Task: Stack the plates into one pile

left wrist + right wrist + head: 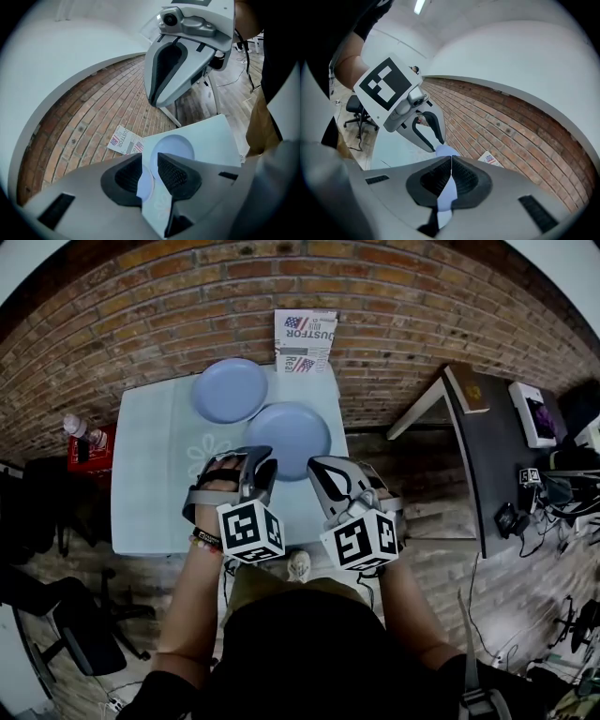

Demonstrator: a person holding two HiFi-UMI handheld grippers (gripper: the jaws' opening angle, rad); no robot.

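Two blue plates sit unstacked on the surface (150, 474): far plate (230, 390) & near plate (289, 439), rims just beside each other. Left gripper (150, 161) has its fingers spread w/ nothing btw them. Right gripper (451, 161) has its fingers pressed together, empty.

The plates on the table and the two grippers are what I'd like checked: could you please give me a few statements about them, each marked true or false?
1. Two blue plates lie side by side on the table, not in one pile. True.
2. The left gripper grips a plate. False: its jaws stand apart with nothing between them.
3. The right gripper has its jaw tips together. True.
4. The printed card stands at the table's near edge, by the person. False: it stands at the far edge, against the brick wall.
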